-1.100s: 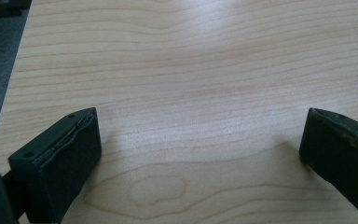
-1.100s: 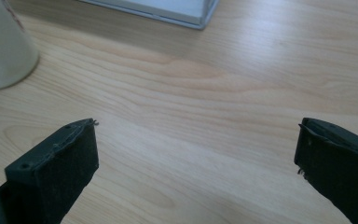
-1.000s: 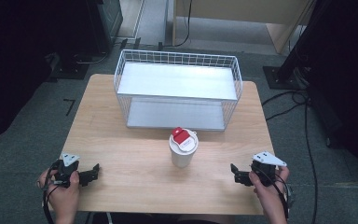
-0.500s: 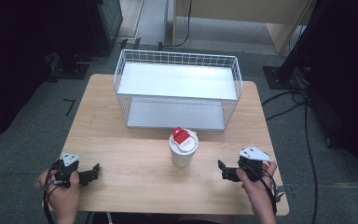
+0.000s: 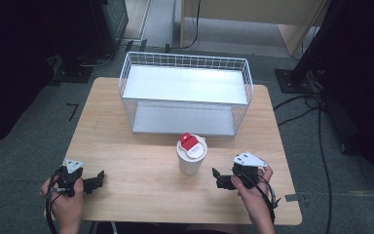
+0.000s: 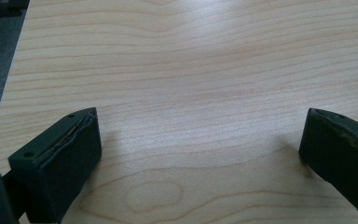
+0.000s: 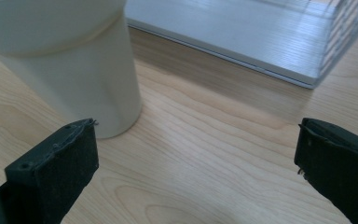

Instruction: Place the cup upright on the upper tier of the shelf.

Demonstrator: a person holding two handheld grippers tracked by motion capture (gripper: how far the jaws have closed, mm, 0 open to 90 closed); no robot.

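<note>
A white cup (image 5: 190, 160) with a red and white lid (image 5: 190, 143) stands upright on the wooden table (image 5: 141, 190), just in front of the wire basket. My right gripper (image 5: 216, 178) is open a short way to the cup's right, jaws pointing left at it. In the right gripper view the cup (image 7: 74, 70) rises at upper left, beyond the left jaw, with the right gripper (image 7: 198, 168) holding nothing. My left gripper (image 5: 99, 178) rests open near the table's front left edge. In the left gripper view the left gripper (image 6: 200, 154) has only bare wood between its jaws.
A white wire basket (image 5: 185, 61) with two flat shelves stands at the back middle of the table; its lower shelf (image 7: 242, 37) lies beyond the cup in the right gripper view. Black stands and cables (image 5: 316, 112) lie on the floor around the table.
My right gripper has moved left along the table's front toward the cup, staying open. The left gripper and the cup have not moved.
</note>
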